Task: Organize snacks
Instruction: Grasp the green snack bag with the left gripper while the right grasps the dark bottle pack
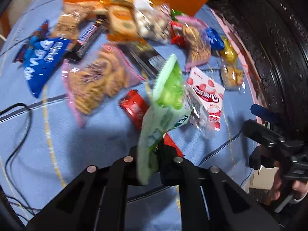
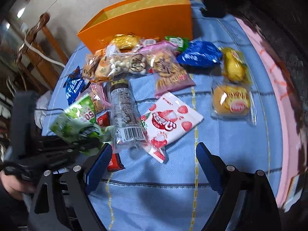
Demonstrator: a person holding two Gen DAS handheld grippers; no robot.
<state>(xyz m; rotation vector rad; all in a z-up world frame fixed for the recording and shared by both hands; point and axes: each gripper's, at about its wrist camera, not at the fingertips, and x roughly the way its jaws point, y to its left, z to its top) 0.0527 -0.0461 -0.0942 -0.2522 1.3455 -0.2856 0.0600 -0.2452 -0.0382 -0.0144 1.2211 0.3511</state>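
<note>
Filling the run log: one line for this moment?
left tool: shut on green snack packet | right tool: open, empty | orange box: no snacks visible inside

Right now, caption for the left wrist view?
Left tongs shut on green snack packet above snack pile on blue cloth.

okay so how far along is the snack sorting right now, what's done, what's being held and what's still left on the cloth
Nothing looks sorted yet: no snack can be seen inside the orange box. In hand: the left gripper is shut on a green snack packet, lifted off the blue cloth. The right gripper is open and empty. Left: nearly everything, including the strawberry packet, blue bag and wrapped cakes.
</note>
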